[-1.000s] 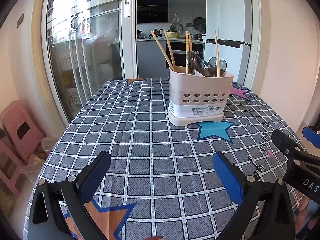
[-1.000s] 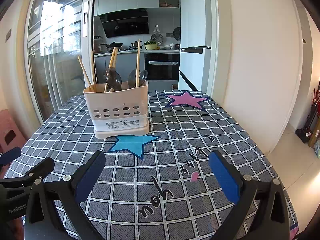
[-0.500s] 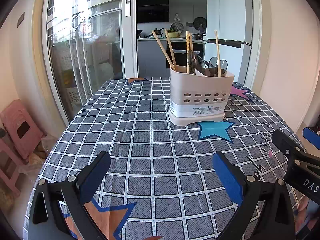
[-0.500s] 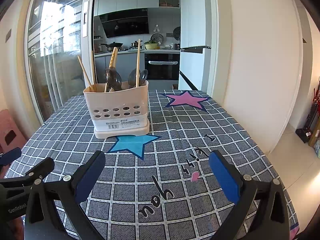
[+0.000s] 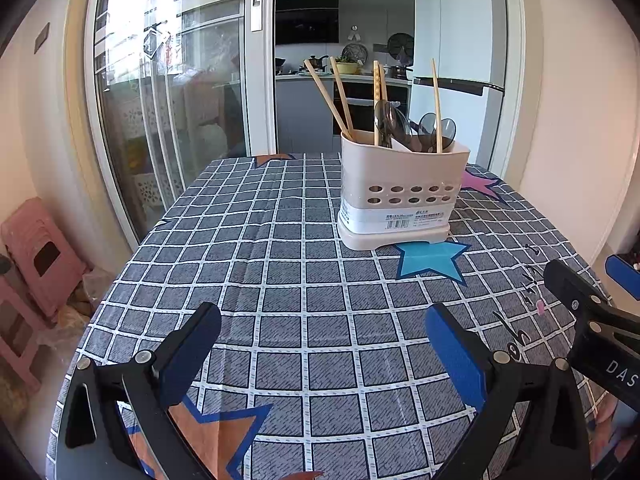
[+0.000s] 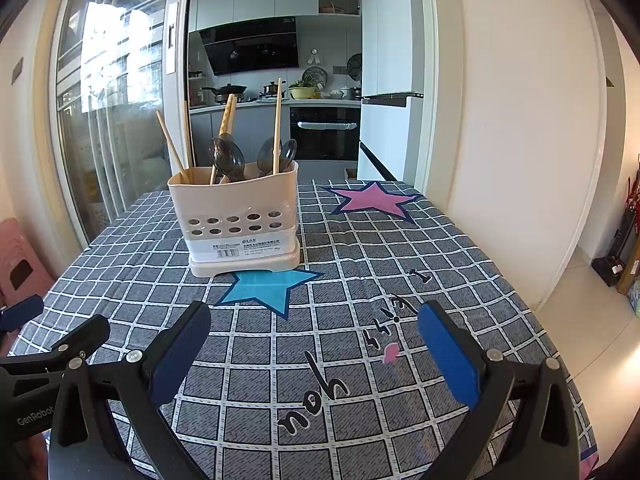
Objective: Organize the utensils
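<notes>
A cream utensil holder [image 5: 400, 196] [image 6: 240, 220] stands upright on the checked tablecloth, just behind a blue star. Wooden chopsticks [image 5: 340, 100] [image 6: 277, 124] and dark translucent spoons [image 5: 390, 124] [image 6: 226, 156] stick up out of it. My left gripper [image 5: 322, 356] is open low over the near part of the table, with nothing between its blue pads. My right gripper [image 6: 314, 356] is open too and empty, and it shows at the right edge of the left wrist view [image 5: 592, 300]. Both stand well short of the holder.
The table [image 5: 280, 280] [image 6: 440, 248] carries a grey grid cloth with star prints and lettering. Pink stools [image 5: 36, 256] stand on the floor at its left. A sliding glass door, a kitchen doorway and a white wall lie beyond the far edge.
</notes>
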`<state>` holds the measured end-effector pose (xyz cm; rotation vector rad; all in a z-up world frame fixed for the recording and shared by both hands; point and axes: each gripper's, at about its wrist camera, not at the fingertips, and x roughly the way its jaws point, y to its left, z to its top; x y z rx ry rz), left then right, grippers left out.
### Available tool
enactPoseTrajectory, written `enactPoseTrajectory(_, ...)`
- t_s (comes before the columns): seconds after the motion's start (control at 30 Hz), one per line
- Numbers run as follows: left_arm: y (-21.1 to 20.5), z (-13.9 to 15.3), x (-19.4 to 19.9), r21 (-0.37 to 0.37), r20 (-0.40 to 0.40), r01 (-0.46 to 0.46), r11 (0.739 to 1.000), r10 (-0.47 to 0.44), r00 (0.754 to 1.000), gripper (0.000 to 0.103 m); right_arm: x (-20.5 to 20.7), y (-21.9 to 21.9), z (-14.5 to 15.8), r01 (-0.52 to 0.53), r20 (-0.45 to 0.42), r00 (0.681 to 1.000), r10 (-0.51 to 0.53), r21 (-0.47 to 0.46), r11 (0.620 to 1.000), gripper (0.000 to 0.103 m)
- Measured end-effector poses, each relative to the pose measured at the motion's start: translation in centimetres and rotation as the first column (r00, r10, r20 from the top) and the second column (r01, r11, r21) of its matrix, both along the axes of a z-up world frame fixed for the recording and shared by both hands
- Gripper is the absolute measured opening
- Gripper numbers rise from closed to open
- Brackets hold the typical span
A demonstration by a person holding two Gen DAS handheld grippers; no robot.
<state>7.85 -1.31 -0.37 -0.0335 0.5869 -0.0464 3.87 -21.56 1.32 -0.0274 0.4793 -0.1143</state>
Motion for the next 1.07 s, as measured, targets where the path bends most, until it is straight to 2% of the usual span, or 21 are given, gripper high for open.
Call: enactPoseTrajectory(1.07, 0.01, 0.08, 0.12, -0.013, -0.013, -0.008, 1.000, 0.007, 1.000, 0.103, 0.07, 0.16, -0.03, -0.004, -0.002, 1.000, 0.004, 0.002, 1.000, 0.103)
